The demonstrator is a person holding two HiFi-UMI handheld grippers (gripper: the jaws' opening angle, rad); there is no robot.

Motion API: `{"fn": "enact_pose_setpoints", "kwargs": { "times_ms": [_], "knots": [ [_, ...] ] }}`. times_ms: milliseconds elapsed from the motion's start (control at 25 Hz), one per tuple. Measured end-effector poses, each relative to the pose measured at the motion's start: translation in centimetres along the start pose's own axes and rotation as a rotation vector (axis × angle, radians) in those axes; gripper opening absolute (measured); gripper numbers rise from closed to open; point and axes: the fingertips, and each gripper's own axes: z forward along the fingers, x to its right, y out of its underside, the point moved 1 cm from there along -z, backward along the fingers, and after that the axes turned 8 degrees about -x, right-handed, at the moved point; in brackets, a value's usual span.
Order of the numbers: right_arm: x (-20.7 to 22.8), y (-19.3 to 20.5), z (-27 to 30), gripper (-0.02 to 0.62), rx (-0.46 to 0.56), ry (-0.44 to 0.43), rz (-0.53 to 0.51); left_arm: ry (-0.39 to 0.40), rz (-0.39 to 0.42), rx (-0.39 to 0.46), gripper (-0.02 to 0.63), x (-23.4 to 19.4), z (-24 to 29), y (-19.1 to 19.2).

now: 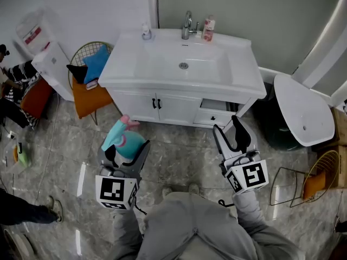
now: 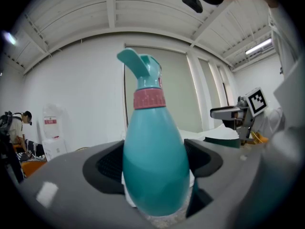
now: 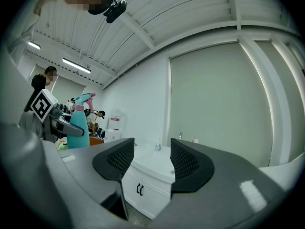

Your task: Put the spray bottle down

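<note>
A teal spray bottle [image 1: 122,141] with a pink collar and trigger stands upright between the jaws of my left gripper [image 1: 127,148], which is shut on its belly. In the left gripper view the spray bottle [image 2: 153,152] fills the middle, with a dark pad against each side of it in the left gripper [image 2: 152,165]. My right gripper [image 1: 227,127] is held to the right at about the same height, open with nothing between its fingers. The right gripper view shows the right gripper [image 3: 152,160] with its jaws apart and the spray bottle [image 3: 78,124] far off to the left.
A white vanity [image 1: 238,85] with sink, faucet [image 1: 187,26] and two small bottles stands just ahead over a grey marble floor. At left are a chair [image 1: 87,96] with orange and blue cushions and a water dispenser [image 1: 51,64]. A white curved fixture [image 1: 301,110] and a wire chair [image 1: 317,183] are at right.
</note>
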Motion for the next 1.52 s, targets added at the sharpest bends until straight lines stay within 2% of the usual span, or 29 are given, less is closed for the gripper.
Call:
{"fn": "enact_pose_setpoints", "kwargs": {
  "times_ms": [400,720,960,1240,1520],
  "knots": [
    [-1.1,-0.6,1.2,0.235,0.044,0.0,0.042,0.011,0.005,0.003,0.433,-2.0,0.6,0.3],
    [-3.0,-1.1,4.0,0.235,0.075,0.029,0.067,0.054,0.031,0.02,0.433,-5.4,2.2,0.3],
    [-3.7,-1.2,7.4,0.235,0.059,0.026,0.067,0.049,0.023,0.005,0.433,-8.9,4.0,0.9],
    [-2.4,-0.4,13.4,0.235,0.049,-0.017,0.075,0.019,0.001,-0.018,0.433,-11.9,8.6,1.7],
    [1.4,0.3,22.7,0.235,0.032,-0.098,0.083,-0.039,-0.033,-0.033,0.433,-15.6,16.7,0.8]
  ]
}}
